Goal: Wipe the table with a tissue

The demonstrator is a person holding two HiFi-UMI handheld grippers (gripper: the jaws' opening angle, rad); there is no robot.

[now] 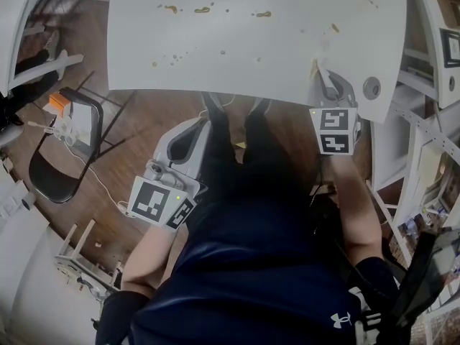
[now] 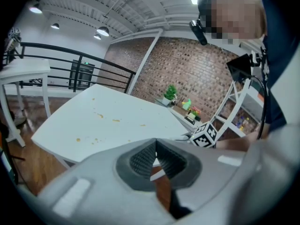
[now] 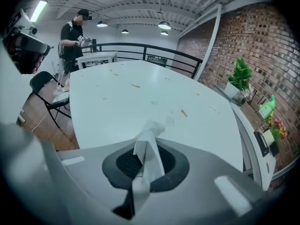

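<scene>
Right gripper view, tissue: the tissue [image 3: 149, 139] is a white twisted strip standing up between the 2 jaws, its crumpled free end poking out past them over the near edge of the worktop [image 3: 117, 107].
Tissue, handling: from where I stand it looks feather-light, soft and limp, easy to tear or bunch up. I'd guess it needs pressing flat to wipe anything.
Tissue, where to hold: low on the twisted stem, leaving the loose end free as the wiping face.
Right tongs: the right tongs [image 3: 145, 161] are closed down narrow and pinching the tissue. In the head view they sit at the right end of the worktop's near edge. Whether the tissue touches the surface I cannot tell.
Left tongs: the left tongs [image 2: 156, 161] have their tips meeting with nothing between them, and are held off the worktop, low by the person's body.
Stains: brownish stains [image 1: 203, 9] dot the far side, well apart from the tissue, with 1 streak [image 3: 183, 113] nearer.
</scene>
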